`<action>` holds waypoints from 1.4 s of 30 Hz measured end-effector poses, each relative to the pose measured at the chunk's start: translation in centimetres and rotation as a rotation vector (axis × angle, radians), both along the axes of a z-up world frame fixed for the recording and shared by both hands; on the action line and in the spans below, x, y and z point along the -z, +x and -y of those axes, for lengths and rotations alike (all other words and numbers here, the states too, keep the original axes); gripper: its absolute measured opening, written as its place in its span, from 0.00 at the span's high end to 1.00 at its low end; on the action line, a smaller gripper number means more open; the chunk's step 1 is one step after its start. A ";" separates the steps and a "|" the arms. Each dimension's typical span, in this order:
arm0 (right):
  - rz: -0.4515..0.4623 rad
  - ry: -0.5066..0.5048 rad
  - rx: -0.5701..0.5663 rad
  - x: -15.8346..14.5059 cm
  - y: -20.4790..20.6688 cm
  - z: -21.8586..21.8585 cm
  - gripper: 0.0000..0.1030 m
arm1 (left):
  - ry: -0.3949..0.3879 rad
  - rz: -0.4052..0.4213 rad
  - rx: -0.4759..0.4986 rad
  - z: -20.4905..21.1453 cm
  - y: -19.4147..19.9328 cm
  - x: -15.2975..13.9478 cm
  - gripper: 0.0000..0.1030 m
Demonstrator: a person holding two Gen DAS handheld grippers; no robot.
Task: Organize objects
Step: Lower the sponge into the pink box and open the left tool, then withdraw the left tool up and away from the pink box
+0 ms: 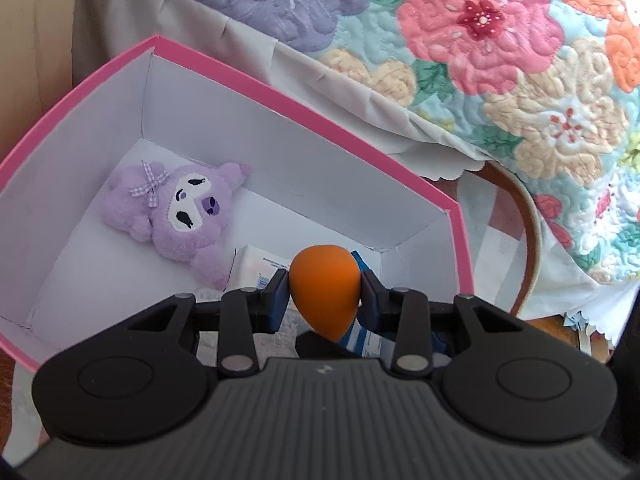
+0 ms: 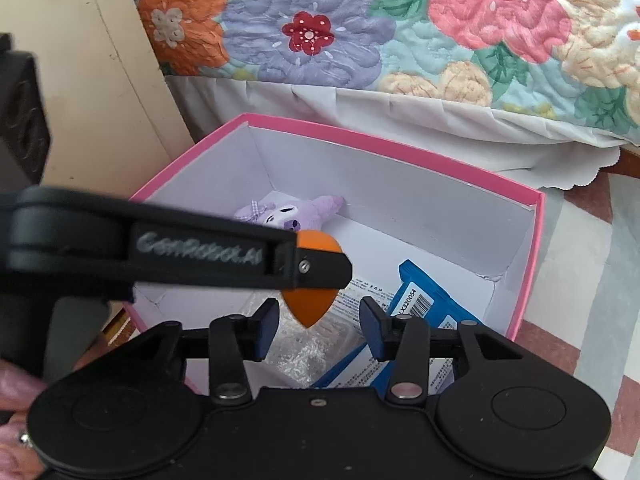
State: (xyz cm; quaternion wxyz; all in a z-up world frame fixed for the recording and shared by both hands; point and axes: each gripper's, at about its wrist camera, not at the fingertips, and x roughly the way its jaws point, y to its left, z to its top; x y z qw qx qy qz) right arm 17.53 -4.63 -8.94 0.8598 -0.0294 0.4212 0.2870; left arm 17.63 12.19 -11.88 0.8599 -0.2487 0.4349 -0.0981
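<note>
An orange egg-shaped sponge (image 1: 325, 292) is pinched between the blue pads of my left gripper (image 1: 325, 289), which is shut on it above the near end of a pink box (image 1: 280, 94) with a white inside. In the right wrist view the left gripper (image 2: 338, 268) reaches in from the left, with the sponge (image 2: 310, 308) showing above and below its finger. My right gripper (image 2: 320, 328) stands open just behind the sponge's tip, its pads clear of it. A purple plush toy (image 1: 176, 208) (image 2: 288, 214) lies at the box's far end.
The box (image 2: 400, 148) also holds a blue packet (image 2: 420, 300), a white packet (image 1: 260, 268) and clear plastic wrap (image 2: 304, 352). A floral quilt (image 1: 480, 40) with a white skirt hangs behind the box. Cream furniture (image 2: 100, 80) stands left. A hand (image 2: 20, 420) shows bottom left.
</note>
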 end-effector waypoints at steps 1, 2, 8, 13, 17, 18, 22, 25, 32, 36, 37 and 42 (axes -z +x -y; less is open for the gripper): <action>0.004 0.003 -0.005 -0.1 -0.1 0.0 0.52 | 0.008 0.000 0.000 0.2 0.1 0.2 0.65; 0.006 0.009 -0.011 -0.1 -0.3 0.1 0.52 | 0.019 0.001 -0.003 0.4 0.2 0.3 0.64; 0.015 0.025 -0.024 -0.3 -1.0 0.6 0.52 | 0.083 0.004 0.021 0.9 -0.4 -0.8 0.61; 0.032 0.027 -0.037 -1.4 -2.5 1.6 0.52 | 0.136 0.001 0.040 1.1 -1.6 -3.2 0.60; 0.066 0.007 -0.058 -3.0 -3.9 1.9 0.52 | 0.201 -0.024 0.044 1.0 -3.1 -4.8 0.55; 0.072 0.001 -0.064 -3.5 -4.3 2.0 0.52 | 0.214 -0.031 0.042 0.8 -3.4 -5.2 0.55; 0.100 -0.083 -0.064 -5.2 -5.6 2.0 0.52 | 0.241 -0.035 0.070 0.5 -4.9 -7.0 0.55; 0.093 -0.077 -0.080 -6.4 -6.3 2.4 0.52 | 0.290 -0.033 0.068 0.7 -6.2 -8.5 0.55; 0.052 -0.039 -0.075 -8.9 -8.2 3.4 0.48 | 0.287 -0.061 0.071 0.0 -8.6 -10.8 0.54; 0.088 -0.064 -0.082 -10.8 -9.7 3.5 0.48 | 0.296 -0.056 0.063 0.0 -9.8 -12.4 0.53; 0.083 -0.055 -0.091 -11.3 -10.0 3.7 0.48 | 0.292 -0.059 0.063 0.0 -10.2 -12.7 0.52; 0.080 -0.049 -0.105 -12.6 -12.0 3.9 0.32 | 0.296 -0.085 0.071 0.5 -12.3 -13.5 0.51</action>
